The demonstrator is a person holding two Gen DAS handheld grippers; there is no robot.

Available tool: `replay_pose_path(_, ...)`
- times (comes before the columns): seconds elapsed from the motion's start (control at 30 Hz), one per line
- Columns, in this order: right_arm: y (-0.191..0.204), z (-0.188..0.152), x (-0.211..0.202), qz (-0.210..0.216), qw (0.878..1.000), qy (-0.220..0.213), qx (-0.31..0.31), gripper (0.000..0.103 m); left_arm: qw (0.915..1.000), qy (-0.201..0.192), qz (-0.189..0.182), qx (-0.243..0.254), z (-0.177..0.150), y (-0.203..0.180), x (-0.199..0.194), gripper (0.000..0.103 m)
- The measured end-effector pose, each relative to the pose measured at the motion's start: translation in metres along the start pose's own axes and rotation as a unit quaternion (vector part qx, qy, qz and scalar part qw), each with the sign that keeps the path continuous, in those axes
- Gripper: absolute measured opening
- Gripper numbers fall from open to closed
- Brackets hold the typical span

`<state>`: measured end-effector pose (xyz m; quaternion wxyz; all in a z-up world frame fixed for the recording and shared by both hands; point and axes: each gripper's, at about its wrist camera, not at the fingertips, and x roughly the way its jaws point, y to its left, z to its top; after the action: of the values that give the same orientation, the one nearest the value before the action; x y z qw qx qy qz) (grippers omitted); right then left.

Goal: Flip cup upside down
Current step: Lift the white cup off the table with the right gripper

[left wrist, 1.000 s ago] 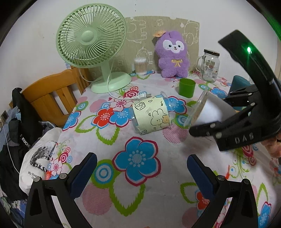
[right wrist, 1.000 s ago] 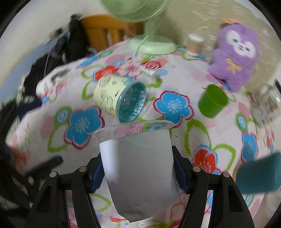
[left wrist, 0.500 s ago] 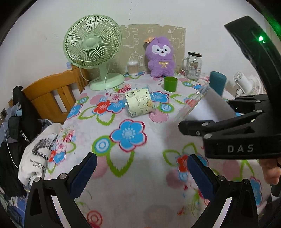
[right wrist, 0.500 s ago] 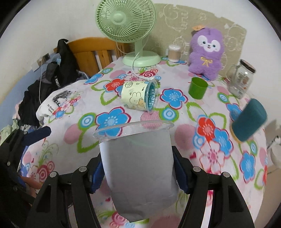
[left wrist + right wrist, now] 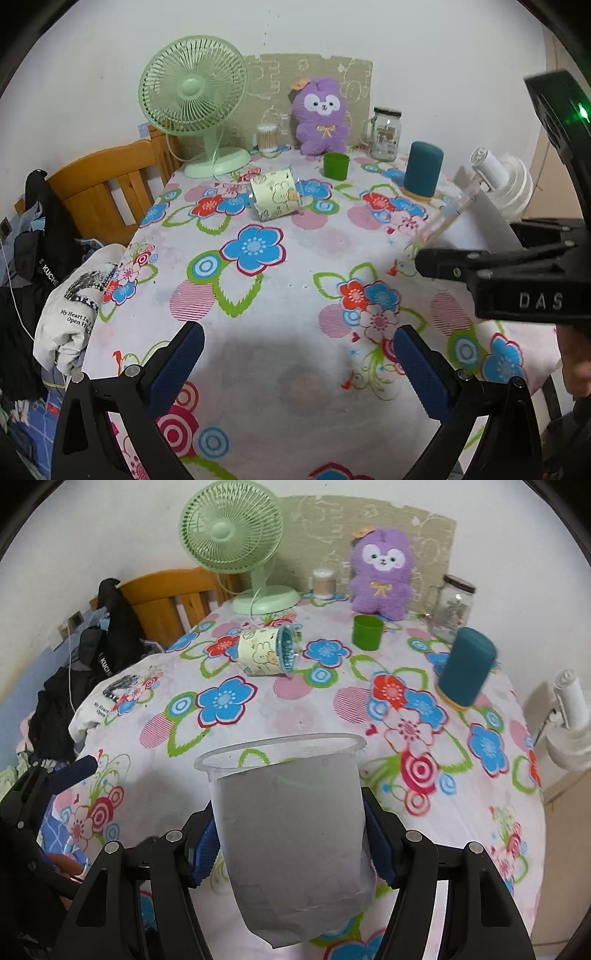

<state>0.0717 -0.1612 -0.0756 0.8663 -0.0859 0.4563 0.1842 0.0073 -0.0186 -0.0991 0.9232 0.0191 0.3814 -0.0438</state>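
Between the right tongs [image 5: 291, 845], cup [image 5: 291, 834].

I saw a plain white wall [image 5: 332, 29] at twelve o'clock, with a beige patterned board [image 5: 314, 77] leaning against it. A wooden chair [image 5: 99, 184] stood at nine o'clock beside the floral-clothed table [image 5: 280, 317], dark clothes [image 5: 110, 635] draped over it. Light was soft, even.

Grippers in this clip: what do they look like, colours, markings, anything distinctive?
Both are black plastic two-finger frames with silver screws and ribbed dark-blue pads. The left gripper shows this plainly. The right gripper matches; seen from the left wrist view, its body carries white "DAS" lettering and a curved black housing with a lit green LED. No cables or sleeves are visible.
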Motion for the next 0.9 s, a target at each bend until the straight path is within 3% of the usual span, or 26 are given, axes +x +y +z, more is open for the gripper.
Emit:
replay_pose_path(0.2,-0.004,-0.022,-0.024,-0.016,1.000,-0.012,0.008,0.070,0.9999,-0.015,0.001,0.006,-0.002,-0.008,-0.019,0.103)
replay_pose_path(0.53,-0.013,-0.064,0.004,-0.037,0.998,0.030,0.031,0.070,0.9999,-0.003,-0.001,0.014,-0.021,-0.022,-0.026,0.103)
replay_pose_path(0.9,-0.006,-0.066,0.018,-0.038,0.998,0.038,0.040,0.071,0.9999,-0.004,0.000,0.015,-0.026,-0.022,-0.033,0.103)
